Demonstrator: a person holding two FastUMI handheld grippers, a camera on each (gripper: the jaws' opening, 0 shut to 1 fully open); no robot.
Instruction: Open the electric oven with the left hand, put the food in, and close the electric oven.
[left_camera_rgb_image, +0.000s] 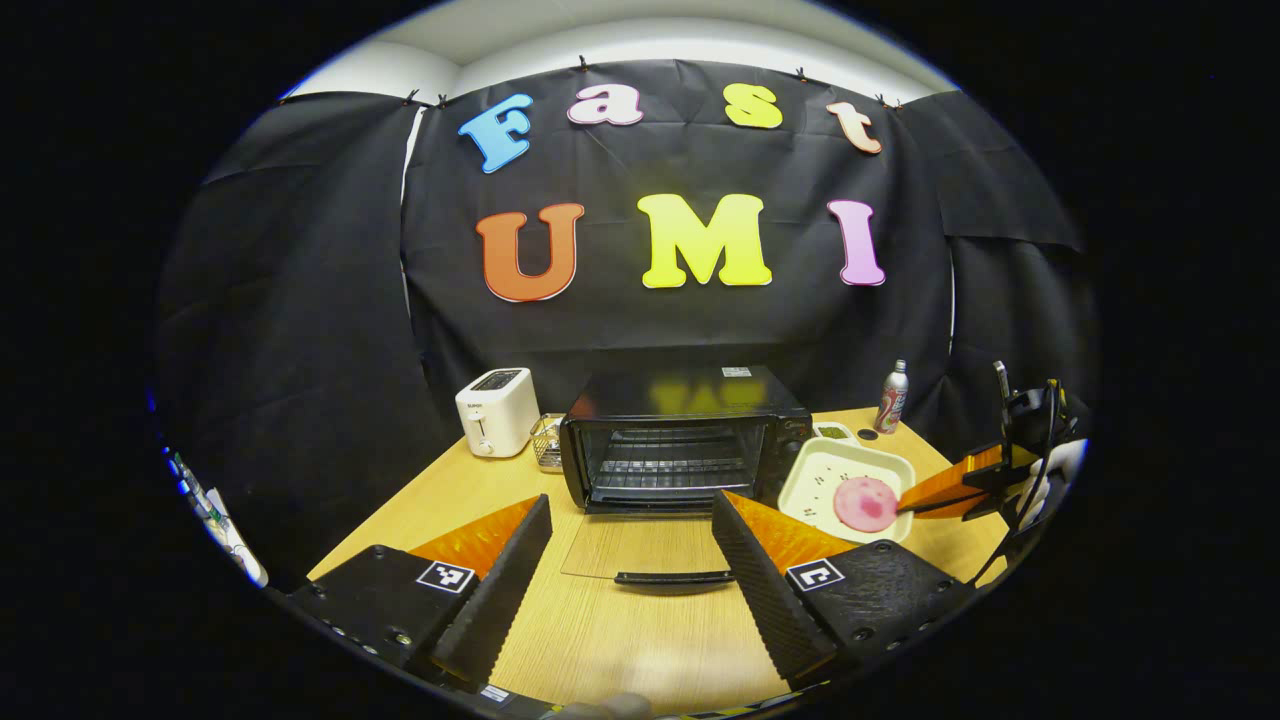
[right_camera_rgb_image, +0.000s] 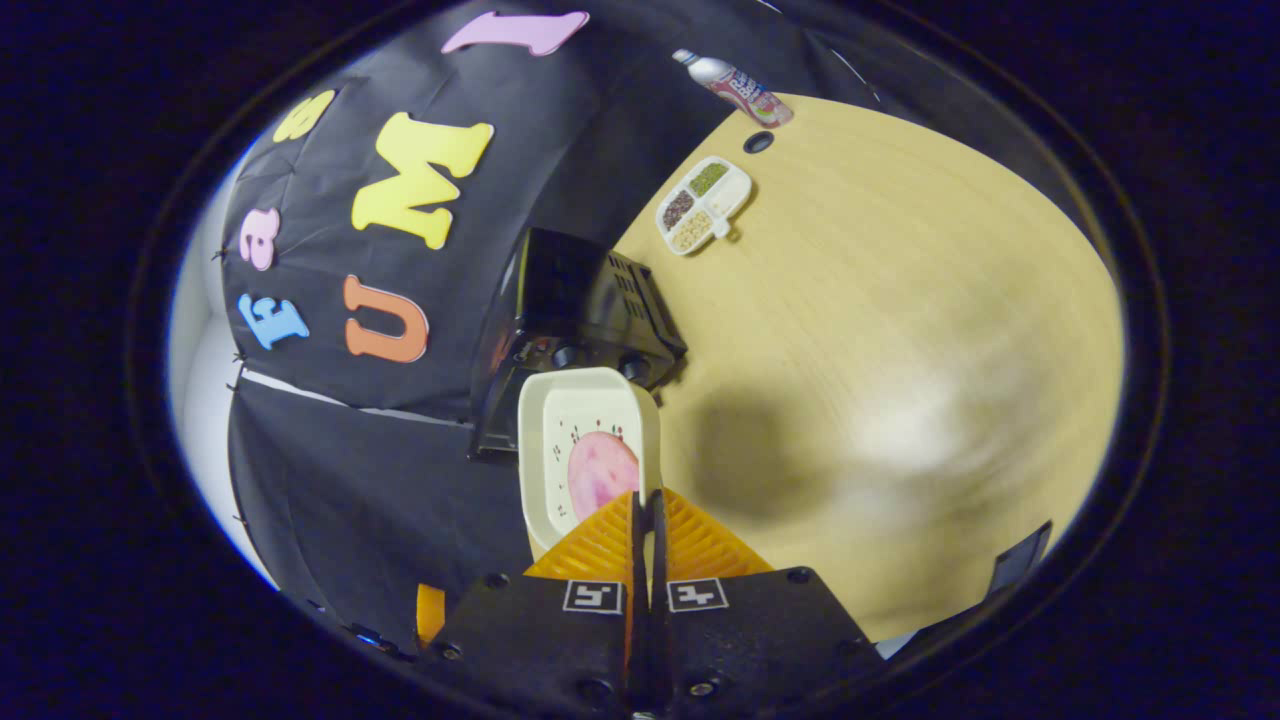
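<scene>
Already your right gripper was pinched tight on the rim of the one tray, held in the air just ahead of its fingers, with a single pink slice of food on it. The tray looked light and stiff, the slice probably loose, so a level carry suited it. Your left gripper stood wide, empty, before the one oven, its door down.

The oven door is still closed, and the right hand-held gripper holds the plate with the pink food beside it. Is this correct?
Not quite: the oven door is open, lying flat, as the left gripper view shows. The right hand-held gripper does hold the plate with the pink food beside it.
</scene>
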